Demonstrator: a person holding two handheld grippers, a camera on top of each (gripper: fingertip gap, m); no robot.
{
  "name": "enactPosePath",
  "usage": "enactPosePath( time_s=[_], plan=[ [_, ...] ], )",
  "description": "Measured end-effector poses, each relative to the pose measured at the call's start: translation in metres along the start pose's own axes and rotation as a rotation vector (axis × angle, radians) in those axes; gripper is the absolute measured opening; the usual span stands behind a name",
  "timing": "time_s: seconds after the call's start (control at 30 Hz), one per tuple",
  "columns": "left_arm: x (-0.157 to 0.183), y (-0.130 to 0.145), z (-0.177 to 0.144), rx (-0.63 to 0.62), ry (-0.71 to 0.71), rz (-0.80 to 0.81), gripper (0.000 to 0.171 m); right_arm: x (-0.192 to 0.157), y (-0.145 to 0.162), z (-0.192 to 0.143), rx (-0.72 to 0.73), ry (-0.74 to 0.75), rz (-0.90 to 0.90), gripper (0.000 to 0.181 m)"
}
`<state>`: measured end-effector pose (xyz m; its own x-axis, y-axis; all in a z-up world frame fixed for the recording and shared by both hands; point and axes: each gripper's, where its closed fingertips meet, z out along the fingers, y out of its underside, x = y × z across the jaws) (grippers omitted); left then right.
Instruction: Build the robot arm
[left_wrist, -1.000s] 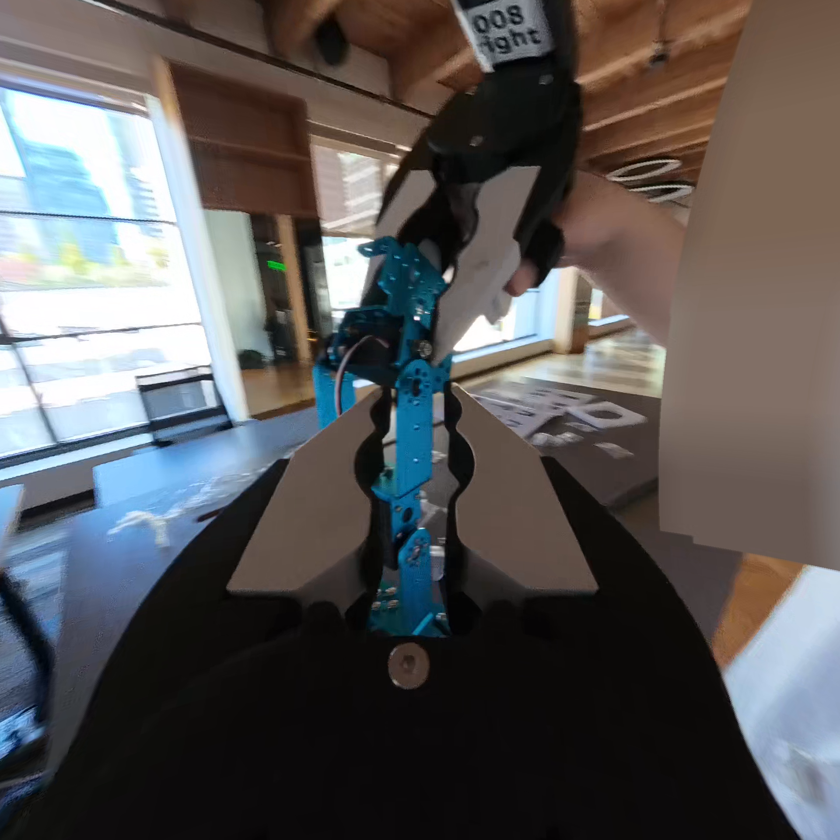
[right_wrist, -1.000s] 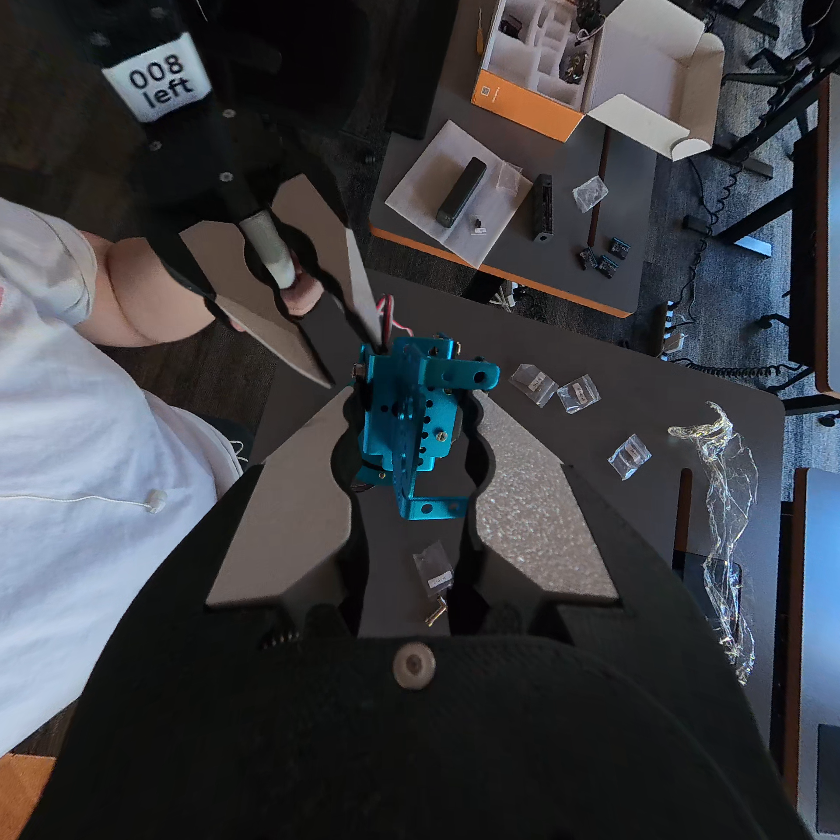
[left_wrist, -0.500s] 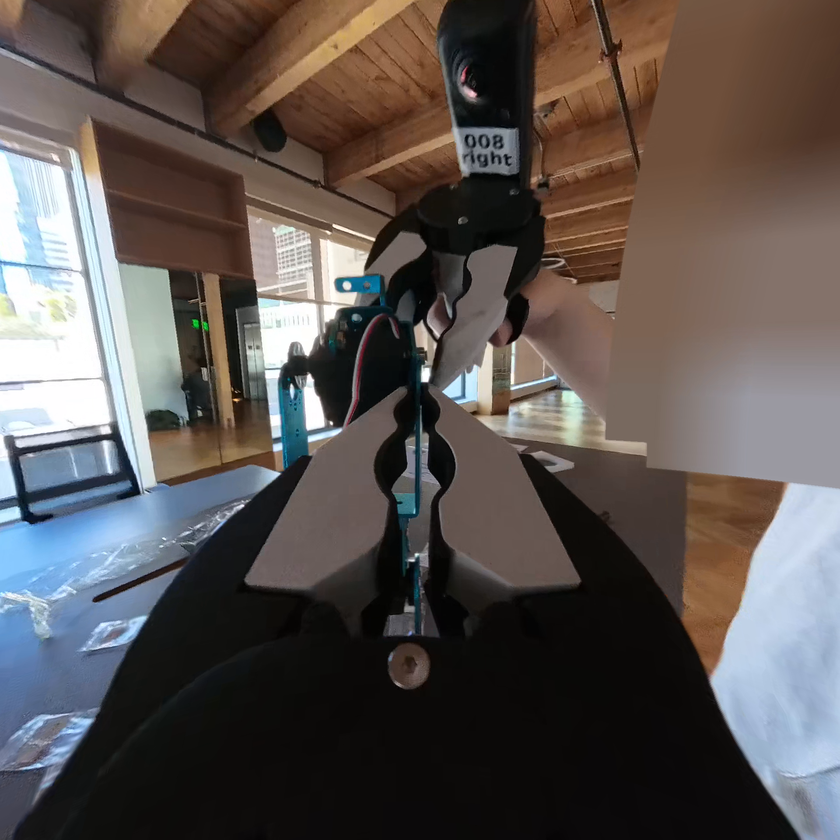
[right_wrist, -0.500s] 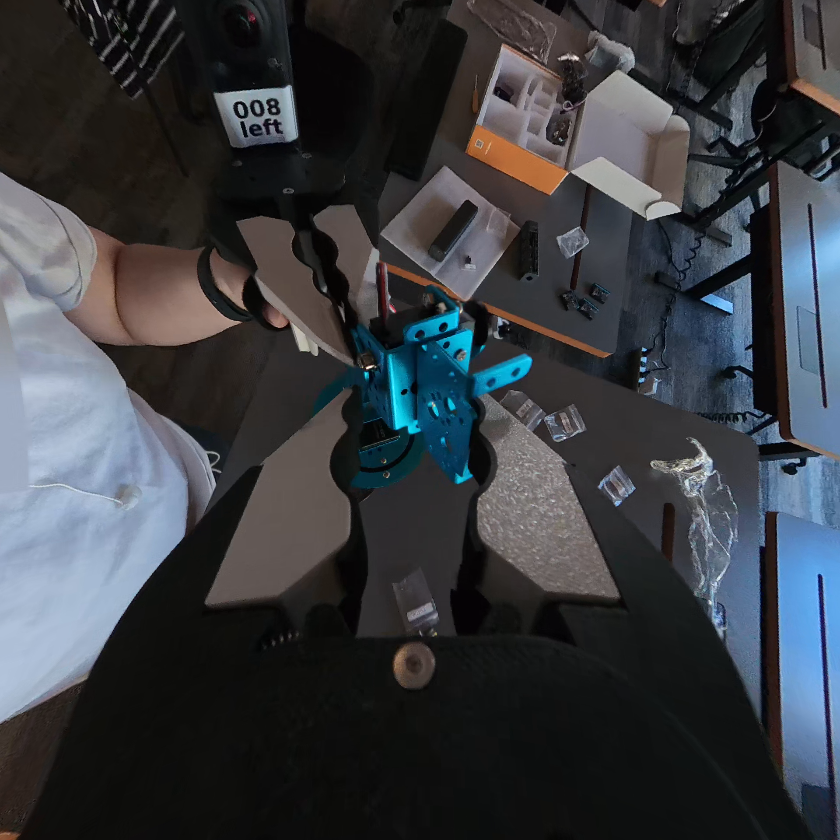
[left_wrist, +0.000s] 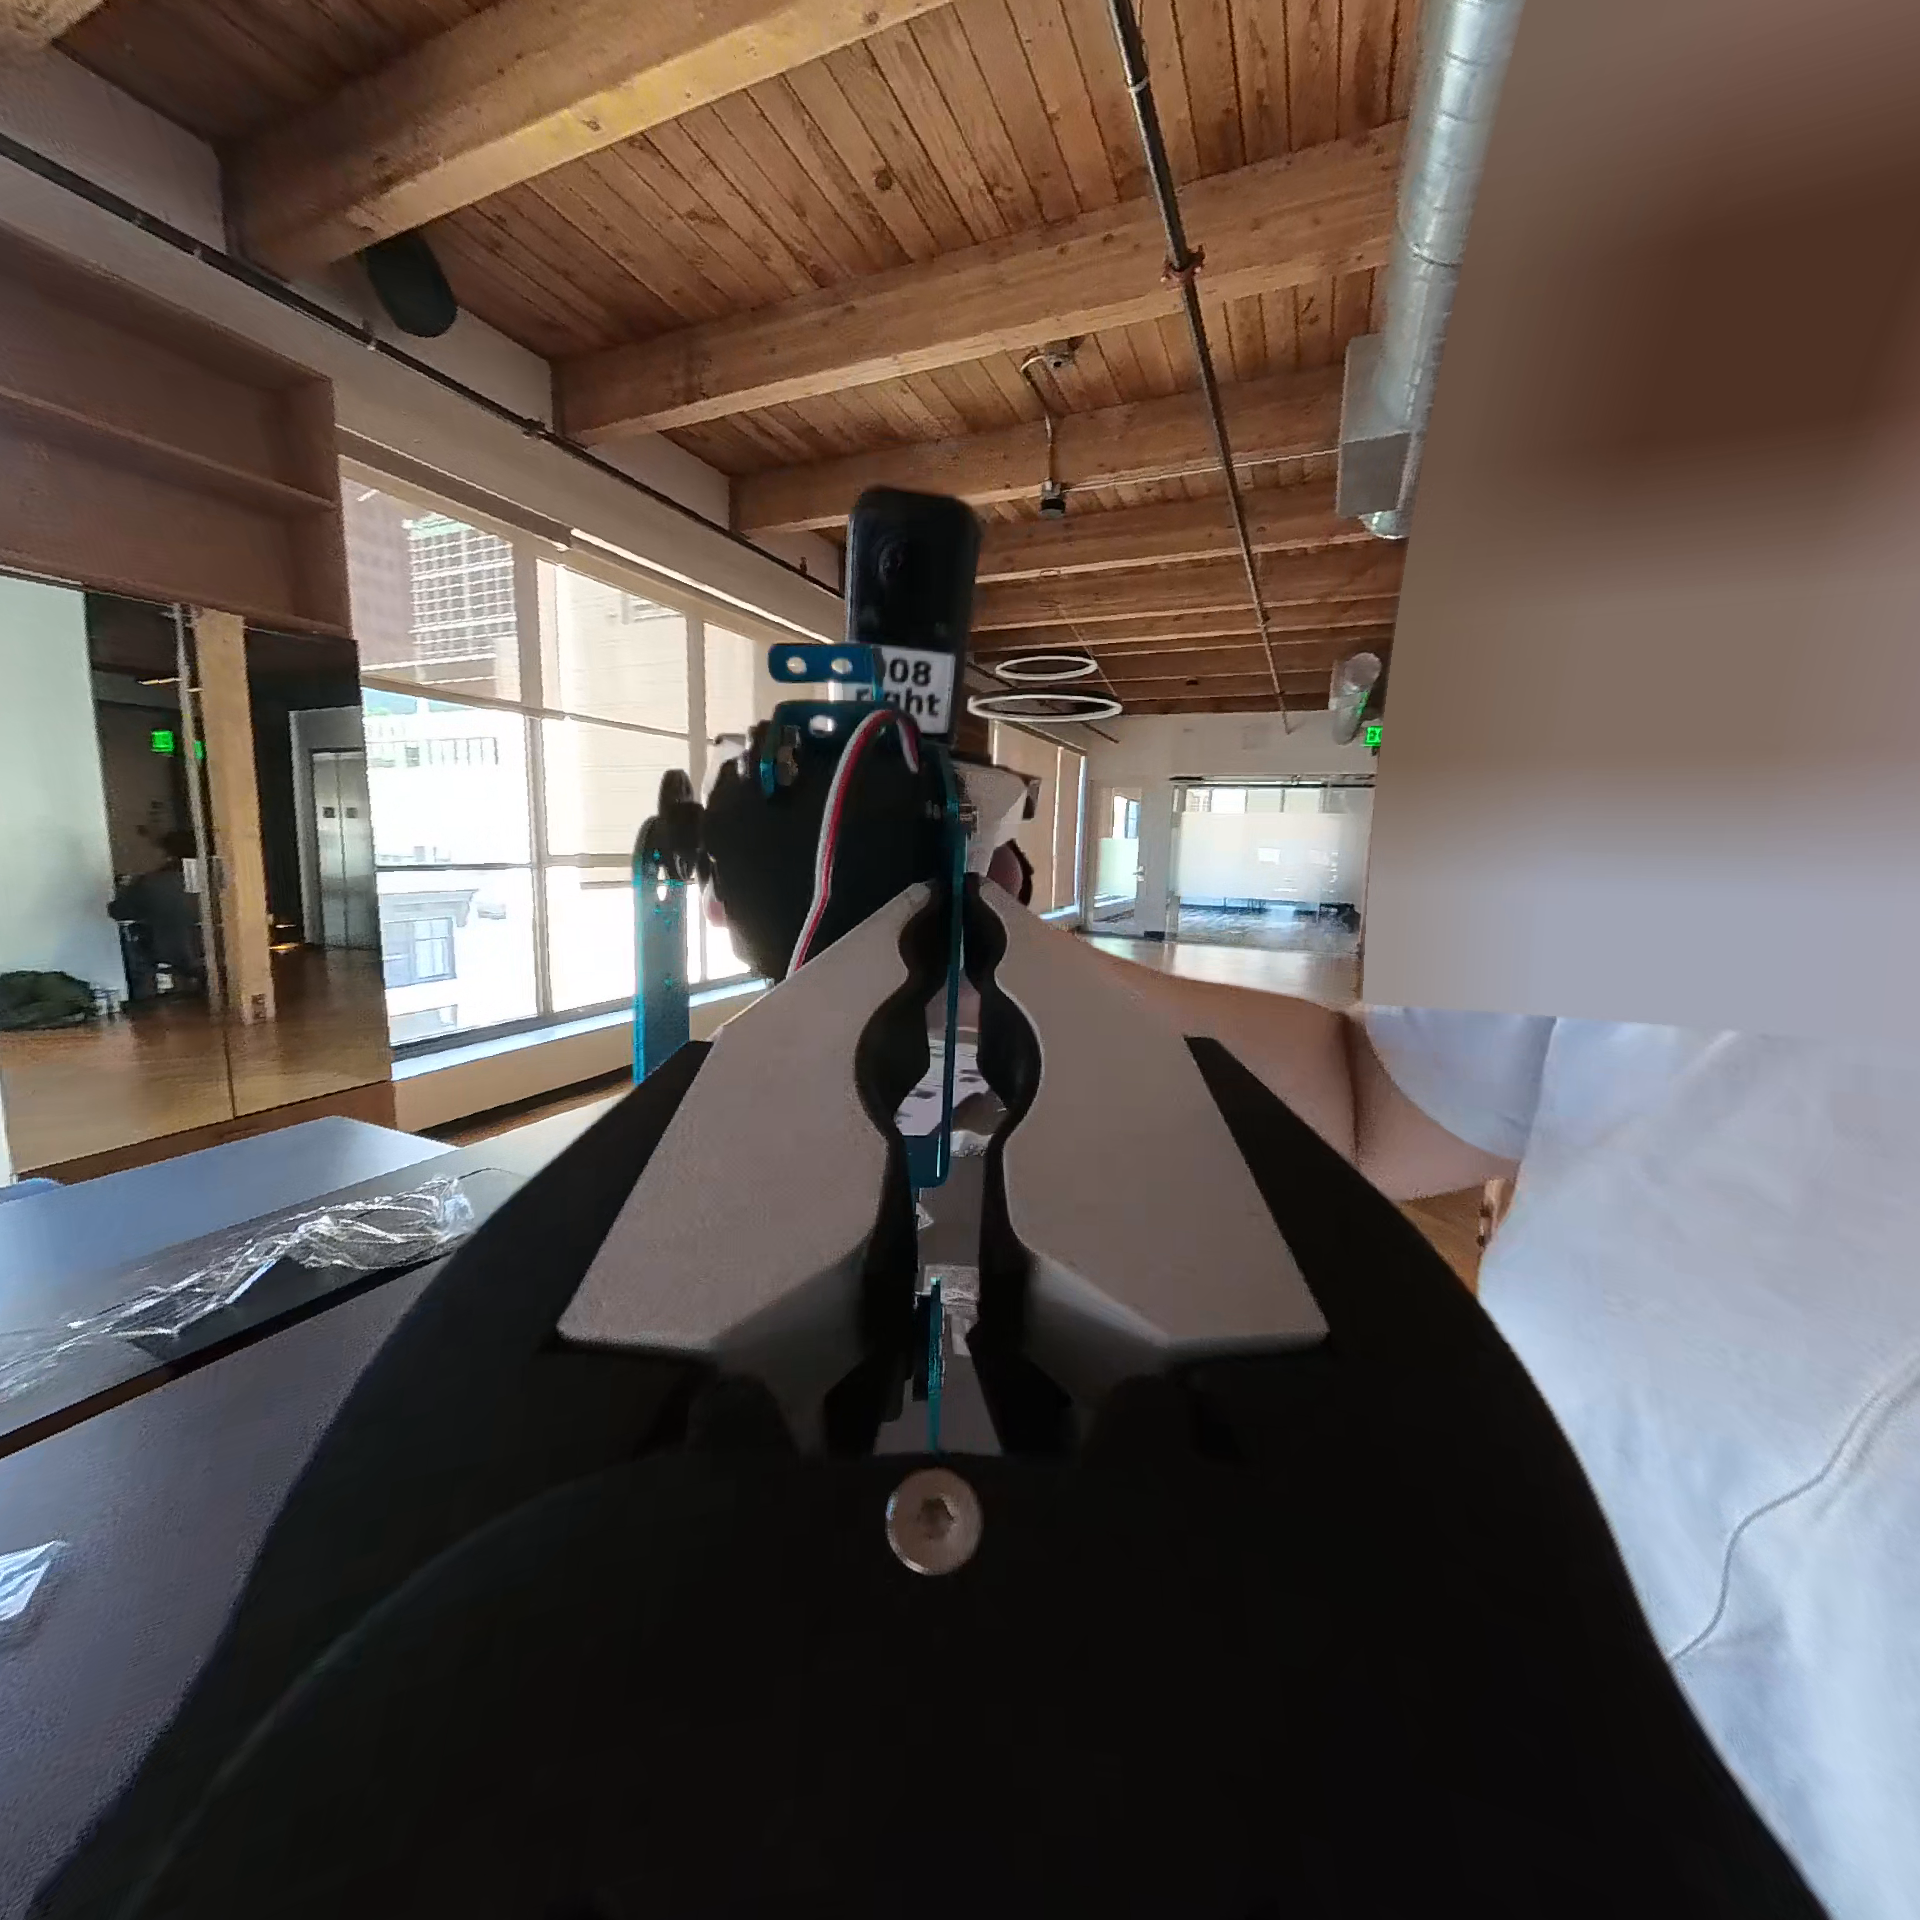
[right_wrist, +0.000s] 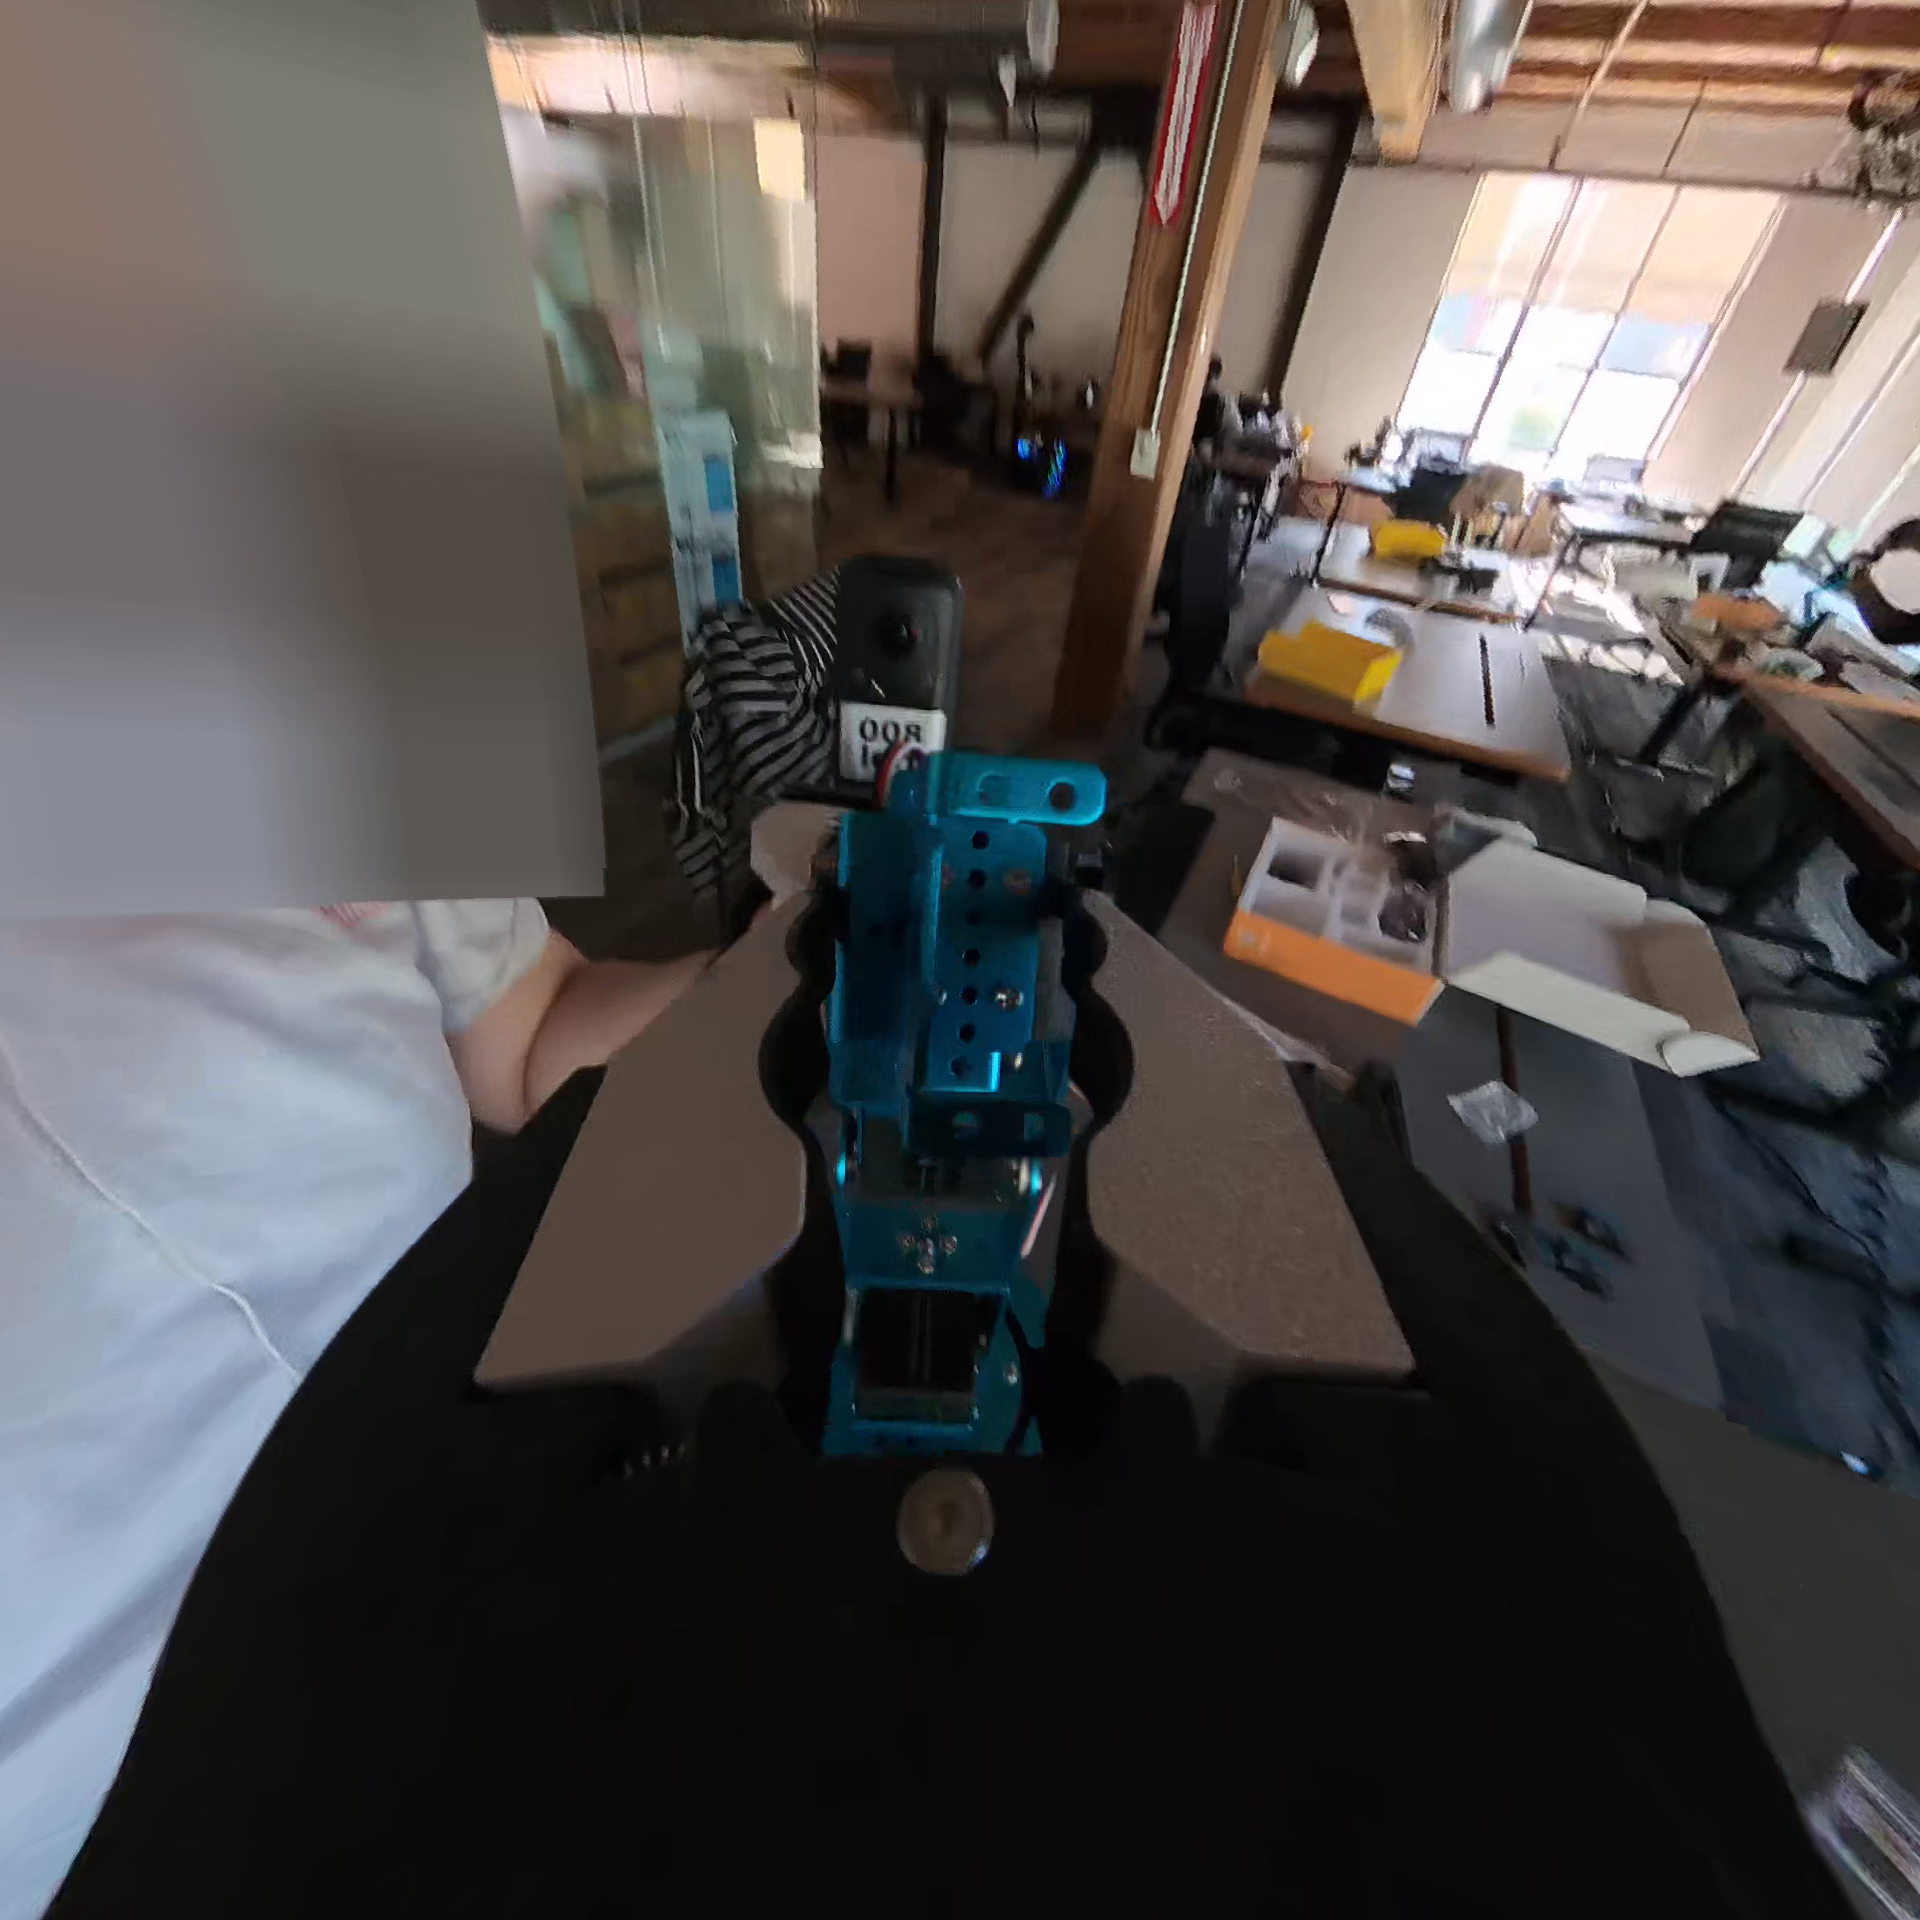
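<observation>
A blue metal bracket assembly (right_wrist: 951, 997) with a black servo and a red-white-brown wire is held in the air between both grippers. My left gripper (left_wrist: 953, 896) is shut on a thin blue plate (left_wrist: 940, 1081) of the assembly, seen edge-on. My right gripper (right_wrist: 948, 914) is shut on the wide body of the assembly, its jaws pressed to both sides. The two grippers face each other; the right one (left_wrist: 914, 623) shows beyond the assembly in the left wrist view, the left one (right_wrist: 899, 644) in the right wrist view.
A dark table (left_wrist: 156, 1455) lies below with crumpled clear plastic (left_wrist: 260, 1262) on it. An open orange-and-white parts box (right_wrist: 1340, 925) and small bags (right_wrist: 1491, 1107) sit on a table to the right. The person's white shirt (right_wrist: 187, 1195) is close on one side.
Both grippers have lifted and tilted up from pointing at the table to level. The assembly has turned with them, and the left jaws have closed tighter onto its thin plate.
</observation>
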<state>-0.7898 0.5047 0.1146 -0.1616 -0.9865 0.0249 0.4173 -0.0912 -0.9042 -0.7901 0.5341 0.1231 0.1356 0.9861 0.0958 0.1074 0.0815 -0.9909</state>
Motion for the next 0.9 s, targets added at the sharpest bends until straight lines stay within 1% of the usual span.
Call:
enactPosePath(
  time_s=[0.17, 0.37, 0.57, 0.7, 0.9],
  plan=[
    [0.0025, 0.0001, -0.0008, -0.014, 0.017, 0.006, 0.0, -0.0029, -0.0013, 0.0012, 0.074, -0.023, 0.043, 0.044],
    [0.0038, 0.0011, 0.0006, -0.029, 0.071, -0.031, 0.0, -0.0031, 0.0003, 0.0006, 0.041, -0.023, 0.0, 0.045],
    [0.0043, 0.0027, 0.0011, -0.098, 0.055, 0.036, 0.0, -0.0032, 0.0015, -0.0005, -0.022, 0.036, -0.031, 0.044],
    [0.004, 0.0028, -0.0008, -0.154, 0.048, 0.129, 0.0, -0.0026, 0.0016, 0.0013, -0.021, 0.046, -0.005, 0.044],
    [0.0038, 0.004, -0.0004, -0.194, 0.056, 0.203, 0.0, -0.0013, 0.0027, 0.0003, -0.015, 0.062, 0.016, 0.044]
  ],
)
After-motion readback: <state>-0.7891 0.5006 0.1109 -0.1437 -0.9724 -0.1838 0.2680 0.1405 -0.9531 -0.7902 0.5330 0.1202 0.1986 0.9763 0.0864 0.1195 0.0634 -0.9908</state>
